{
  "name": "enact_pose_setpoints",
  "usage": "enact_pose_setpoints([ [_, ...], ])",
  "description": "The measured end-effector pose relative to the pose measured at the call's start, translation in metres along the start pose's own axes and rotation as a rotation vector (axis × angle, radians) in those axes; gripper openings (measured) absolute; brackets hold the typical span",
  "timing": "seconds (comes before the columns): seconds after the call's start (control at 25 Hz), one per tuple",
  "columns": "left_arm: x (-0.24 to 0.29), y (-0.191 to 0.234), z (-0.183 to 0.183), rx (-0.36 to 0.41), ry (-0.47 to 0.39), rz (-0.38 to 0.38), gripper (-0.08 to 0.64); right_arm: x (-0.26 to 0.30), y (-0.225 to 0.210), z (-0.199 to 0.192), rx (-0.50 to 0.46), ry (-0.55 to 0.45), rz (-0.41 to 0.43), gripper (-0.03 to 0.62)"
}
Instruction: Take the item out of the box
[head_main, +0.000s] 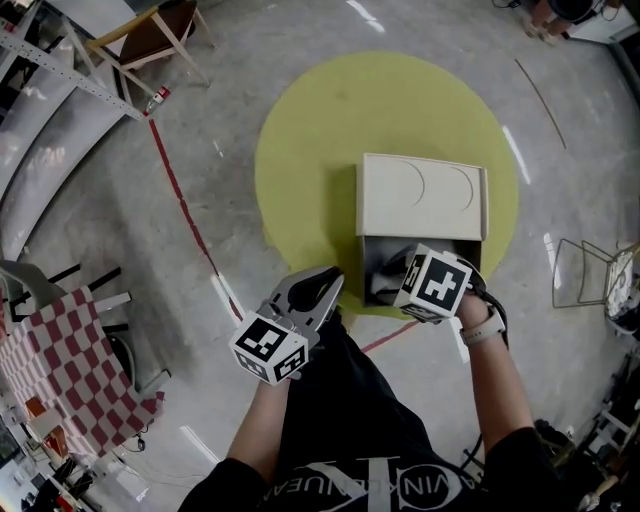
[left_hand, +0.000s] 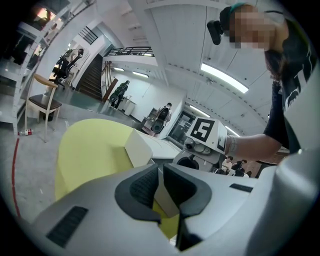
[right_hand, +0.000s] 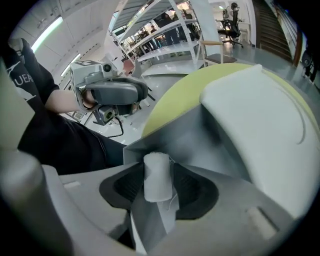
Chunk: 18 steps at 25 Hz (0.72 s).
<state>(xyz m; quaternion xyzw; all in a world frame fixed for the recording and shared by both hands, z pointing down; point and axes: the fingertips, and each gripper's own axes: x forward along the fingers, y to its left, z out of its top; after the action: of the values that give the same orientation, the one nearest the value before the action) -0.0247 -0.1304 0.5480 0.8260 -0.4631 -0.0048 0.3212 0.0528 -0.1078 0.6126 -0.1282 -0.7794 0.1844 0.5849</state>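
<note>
A pale cardboard box (head_main: 420, 195) sits on a round yellow mat (head_main: 300, 150), its lid flap folded back and its near part open. In the head view, my right gripper (head_main: 395, 272) reaches down into the opening. In the right gripper view, a small white spool of thread (right_hand: 157, 175) stands upright on the grey box floor between the open jaws of my right gripper (right_hand: 158, 192), close to both pads and not squeezed. My left gripper (head_main: 328, 283) hovers just left of the box, outside it. Its jaws (left_hand: 161, 187) are shut with nothing between them.
A red tape line (head_main: 185, 210) runs across the grey floor left of the mat. A wooden chair (head_main: 150, 35) stands at the far left, a red-and-white checkered cloth (head_main: 60, 360) at the near left, and a wire-frame seat (head_main: 580, 275) at the right.
</note>
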Motion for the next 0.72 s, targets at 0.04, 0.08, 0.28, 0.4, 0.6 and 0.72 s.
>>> enact_pose_setpoints([
  [0.04, 0.0, 0.001, 0.0, -0.004, -0.003, 0.001, 0.034, 0.001, 0.0, 0.0, -0.008, 0.01, -0.006, 0.169],
  [0.08, -0.001, 0.001, 0.0, -0.007, -0.005, 0.002, 0.034, 0.003, 0.0, 0.001, -0.018, 0.022, -0.014, 0.169],
  [0.28, -0.002, 0.004, -0.001, -0.013, -0.007, 0.002, 0.034, 0.012, -0.003, 0.0, -0.064, 0.061, -0.053, 0.169],
  [0.4, -0.002, 0.005, -0.003, -0.017, -0.006, 0.003, 0.034, 0.012, -0.004, 0.001, -0.072, 0.047, -0.054, 0.169],
  [0.6, -0.001, 0.005, -0.003, -0.022, 0.002, -0.009, 0.034, 0.007, -0.005, 0.001, -0.036, 0.009, -0.075, 0.169],
  [0.72, -0.001, 0.004, -0.003, -0.022, 0.006, -0.018, 0.034, 0.001, -0.006, 0.0, -0.008, -0.029, -0.103, 0.169],
])
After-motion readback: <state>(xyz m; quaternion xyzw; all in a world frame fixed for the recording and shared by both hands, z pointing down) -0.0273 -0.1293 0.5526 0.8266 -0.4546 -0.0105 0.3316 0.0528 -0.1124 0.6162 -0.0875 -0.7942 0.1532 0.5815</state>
